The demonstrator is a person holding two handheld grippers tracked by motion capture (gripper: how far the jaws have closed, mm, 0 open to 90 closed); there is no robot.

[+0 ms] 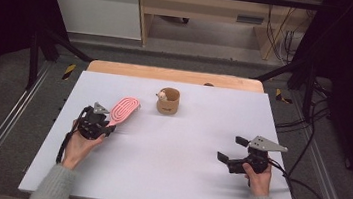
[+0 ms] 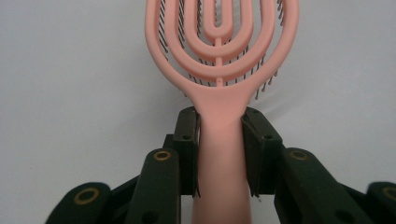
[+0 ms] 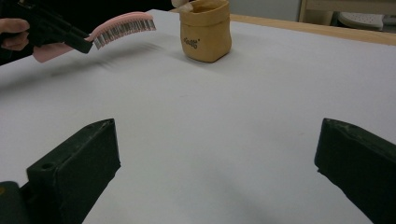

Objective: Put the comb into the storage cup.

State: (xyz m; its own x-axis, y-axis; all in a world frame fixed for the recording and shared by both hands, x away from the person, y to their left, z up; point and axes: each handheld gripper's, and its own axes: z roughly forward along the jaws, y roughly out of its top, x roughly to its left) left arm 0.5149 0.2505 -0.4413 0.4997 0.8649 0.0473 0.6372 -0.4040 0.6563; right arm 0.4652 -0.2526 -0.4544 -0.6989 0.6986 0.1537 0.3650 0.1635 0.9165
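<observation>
High view: left hand-held gripper (image 1: 106, 125) pinches the pink hairbrush (image 1: 124, 110) by its handle, long axis toward one o'clock, head raised above the desk (image 1: 166, 174). The tan pouch (image 1: 168, 101) lies at two o'clock of it, nearer this hand. Right hand-held gripper (image 1: 231, 150) is spread, holding nothing.

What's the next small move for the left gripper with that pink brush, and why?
Probably carry the pink hairbrush toward the tan pouch: the left gripper is clamped on its handle, the brush is lifted off the table, and the pouch is open-topped, just beyond it.
</observation>
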